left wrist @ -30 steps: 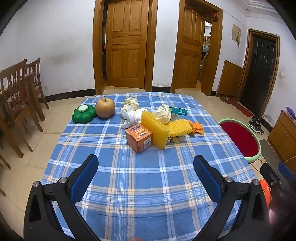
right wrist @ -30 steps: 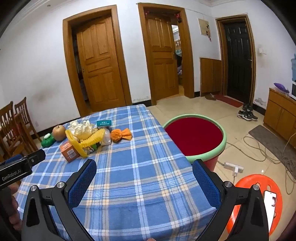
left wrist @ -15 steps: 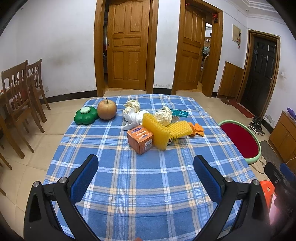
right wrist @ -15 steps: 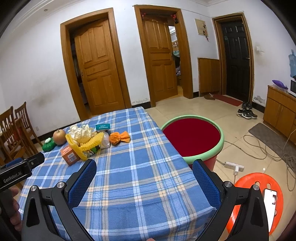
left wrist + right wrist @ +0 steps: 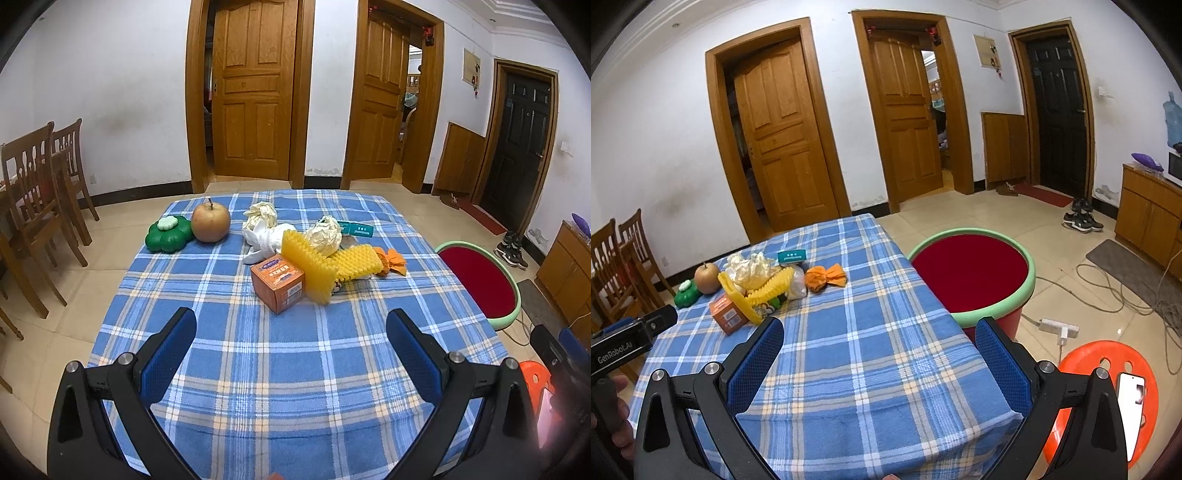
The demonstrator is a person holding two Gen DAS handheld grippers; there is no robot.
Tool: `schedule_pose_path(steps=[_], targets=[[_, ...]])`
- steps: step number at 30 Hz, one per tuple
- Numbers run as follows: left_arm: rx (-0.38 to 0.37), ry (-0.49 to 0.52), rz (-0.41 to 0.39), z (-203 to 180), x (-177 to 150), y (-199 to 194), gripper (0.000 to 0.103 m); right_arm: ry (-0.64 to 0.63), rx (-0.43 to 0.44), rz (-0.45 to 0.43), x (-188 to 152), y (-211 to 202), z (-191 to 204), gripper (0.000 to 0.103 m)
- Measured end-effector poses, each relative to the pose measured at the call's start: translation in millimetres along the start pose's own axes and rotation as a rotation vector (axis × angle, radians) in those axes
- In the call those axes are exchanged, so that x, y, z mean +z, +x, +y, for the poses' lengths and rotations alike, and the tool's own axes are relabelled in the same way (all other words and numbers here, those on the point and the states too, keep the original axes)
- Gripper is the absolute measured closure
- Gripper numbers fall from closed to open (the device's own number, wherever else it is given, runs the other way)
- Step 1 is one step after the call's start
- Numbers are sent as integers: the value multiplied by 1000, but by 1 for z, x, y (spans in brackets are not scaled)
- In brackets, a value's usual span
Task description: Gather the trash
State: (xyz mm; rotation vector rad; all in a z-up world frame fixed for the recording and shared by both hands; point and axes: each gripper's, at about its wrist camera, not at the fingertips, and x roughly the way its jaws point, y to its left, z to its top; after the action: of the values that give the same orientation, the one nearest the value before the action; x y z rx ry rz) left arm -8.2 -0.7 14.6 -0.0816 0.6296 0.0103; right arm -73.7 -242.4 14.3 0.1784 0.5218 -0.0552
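With both my left tool and right tool spread wide and empty, I judge the trash heap mid-tabletop light and crushable, best pinched at the crumpled paper, near the bin.

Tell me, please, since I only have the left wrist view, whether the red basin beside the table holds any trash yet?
Observer: No. The right wrist view shows the whole inside of the red basin, and nothing lies in it.
Operator: Thank you. Is the right hand-held gripper carrying anything?
Observer: No. The right hand-held gripper is open and empty, above the near end of the blue checked tablecloth.
Operator: Is anything on the floor close to the basin?
Observer: Yes, a white power strip with its cable lies on the tiles just beside the basin's foot.
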Motion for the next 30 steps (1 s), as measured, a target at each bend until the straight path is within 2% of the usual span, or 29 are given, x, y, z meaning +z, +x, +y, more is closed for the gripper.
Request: schedule_pose_path(steps=[20,30], targets=[[13,-12,43,2,12,27,2,6,-23,61,8,29,-5,0],[43,-8,65,4,24,47,2,-4,-22,85,18,48,-6,0]])
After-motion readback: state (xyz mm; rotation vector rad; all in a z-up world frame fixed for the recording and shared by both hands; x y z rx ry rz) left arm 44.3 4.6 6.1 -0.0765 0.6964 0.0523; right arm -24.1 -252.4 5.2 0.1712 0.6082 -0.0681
